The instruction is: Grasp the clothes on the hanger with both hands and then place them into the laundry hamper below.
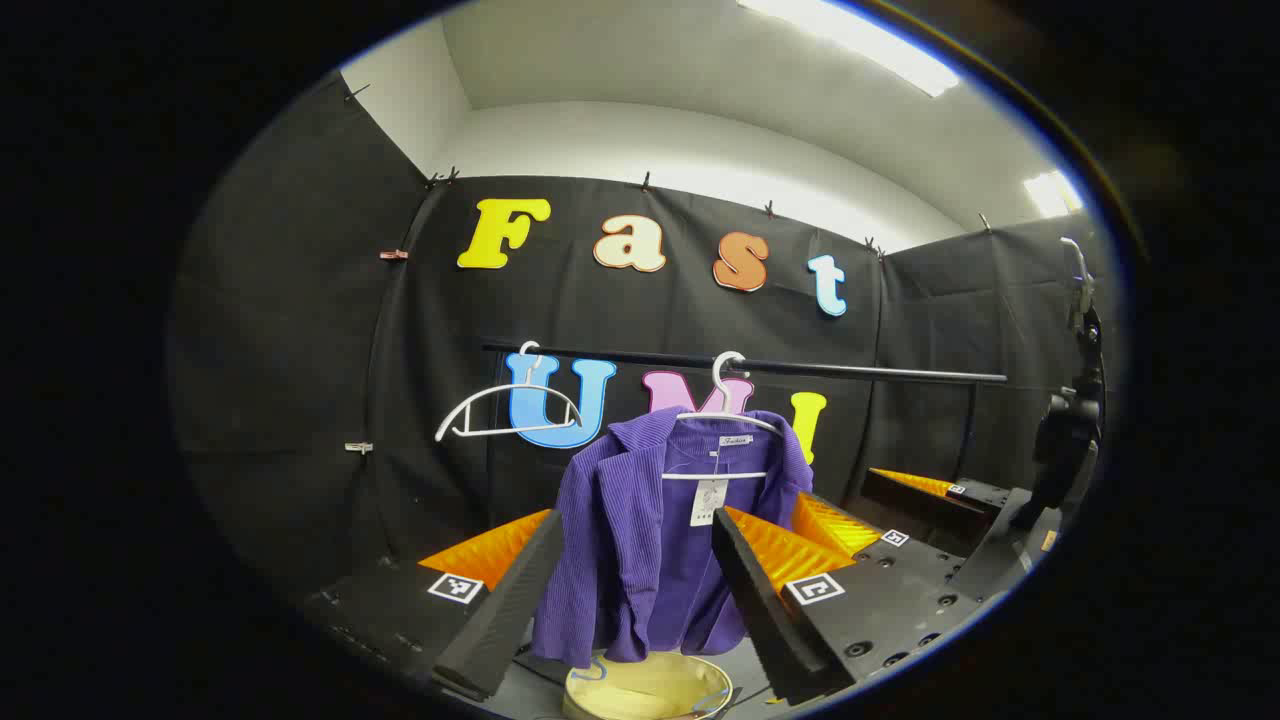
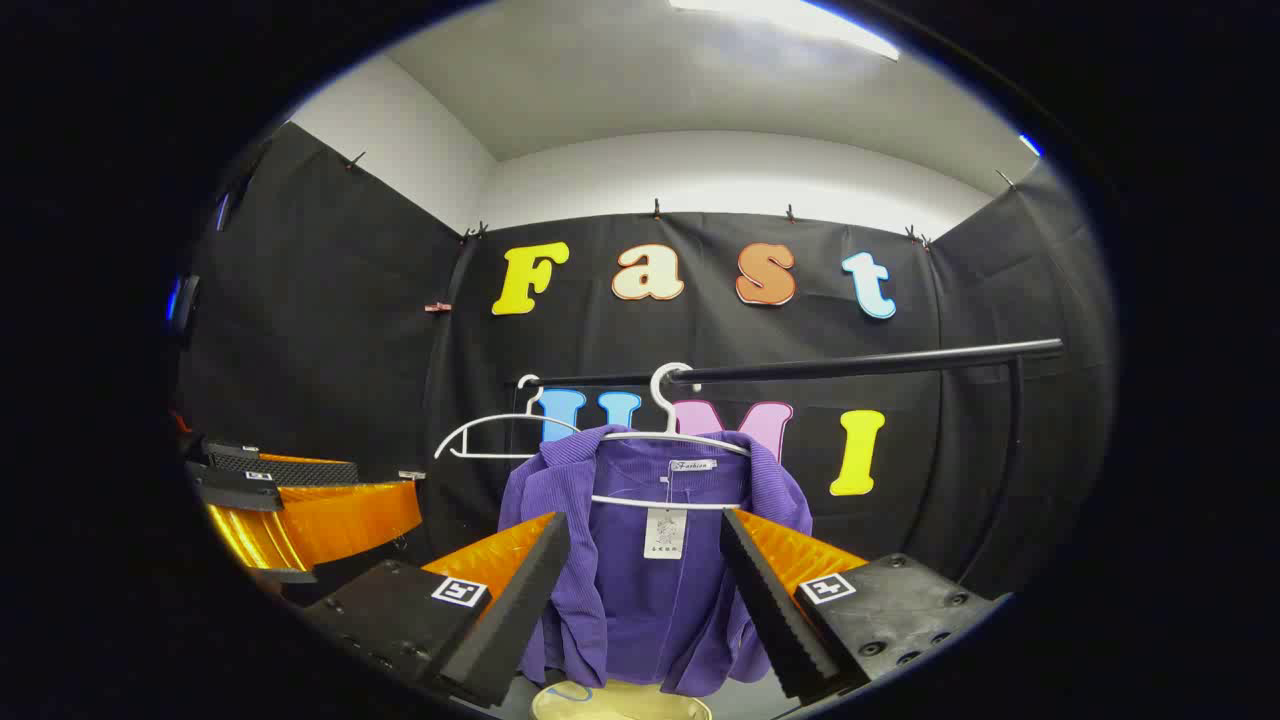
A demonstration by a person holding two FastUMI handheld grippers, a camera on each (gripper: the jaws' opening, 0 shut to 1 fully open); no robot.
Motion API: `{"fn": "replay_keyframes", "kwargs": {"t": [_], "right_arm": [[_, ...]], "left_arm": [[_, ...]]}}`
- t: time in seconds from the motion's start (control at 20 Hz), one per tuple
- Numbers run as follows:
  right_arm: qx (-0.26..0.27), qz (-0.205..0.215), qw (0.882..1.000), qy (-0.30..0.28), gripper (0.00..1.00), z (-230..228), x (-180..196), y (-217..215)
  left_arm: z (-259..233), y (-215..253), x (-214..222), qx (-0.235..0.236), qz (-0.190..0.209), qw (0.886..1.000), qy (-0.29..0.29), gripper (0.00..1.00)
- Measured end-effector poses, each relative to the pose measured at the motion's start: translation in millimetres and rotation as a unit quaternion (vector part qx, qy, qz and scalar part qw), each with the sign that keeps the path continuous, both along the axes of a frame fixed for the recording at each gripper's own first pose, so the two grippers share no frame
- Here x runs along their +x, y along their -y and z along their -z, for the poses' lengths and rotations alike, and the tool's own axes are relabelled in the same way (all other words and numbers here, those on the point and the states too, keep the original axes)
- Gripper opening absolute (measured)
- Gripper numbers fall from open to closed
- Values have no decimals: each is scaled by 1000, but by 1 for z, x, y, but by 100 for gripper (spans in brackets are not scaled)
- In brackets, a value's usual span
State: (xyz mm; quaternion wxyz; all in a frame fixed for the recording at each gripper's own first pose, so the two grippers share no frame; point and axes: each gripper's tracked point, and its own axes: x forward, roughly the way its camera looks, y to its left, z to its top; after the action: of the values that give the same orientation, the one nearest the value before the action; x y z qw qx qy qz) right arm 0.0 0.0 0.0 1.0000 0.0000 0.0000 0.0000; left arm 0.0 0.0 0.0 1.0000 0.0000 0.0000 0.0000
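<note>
Clothing, a purple jacket [image 1: 650, 540], is hung on a white hanger [image 1: 722, 412] from a black rail [image 1: 860, 372] at centre frame in the left gripper view. The left gripper [image 1: 632, 610] is held wide apart at the lower centre, nothing between its fingers, the jacket seen through the gap. A cream laundry hamper [image 1: 650, 690] is seen at the bottom edge, below the hem. An empty white hanger [image 1: 505, 405] is hung to the left of the jacket. At the right edge the other gripper is seen. In the right gripper view, the right gripper [image 2: 645, 605] is likewise spread wide and empty, framing the jacket [image 2: 650, 580].
</note>
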Motion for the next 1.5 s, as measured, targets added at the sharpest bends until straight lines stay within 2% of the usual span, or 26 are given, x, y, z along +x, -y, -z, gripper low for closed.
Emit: {"fn": "replay_keyframes", "kwargs": {"t": [0.55,0.85,1.2,1.45,1.5], "right_arm": [[-7,31,999,18,97,-11,-12,13],[-7,47,999,13,97,-10,-17,23],[-6,67,998,8,97,-7,-18,29],[-16,90,996,1,95,-4,-19,23],[-18,95,995,0,97,-4,-20,20]], "left_arm": [[-1,21,15,-3,44,999,7,94],[6,26,21,-1,53,999,0,94],[9,22,25,-7,63,998,-6,94],[13,13,29,-12,91,996,-14,94],[14,11,29,-13,97,995,-17,94]]}}
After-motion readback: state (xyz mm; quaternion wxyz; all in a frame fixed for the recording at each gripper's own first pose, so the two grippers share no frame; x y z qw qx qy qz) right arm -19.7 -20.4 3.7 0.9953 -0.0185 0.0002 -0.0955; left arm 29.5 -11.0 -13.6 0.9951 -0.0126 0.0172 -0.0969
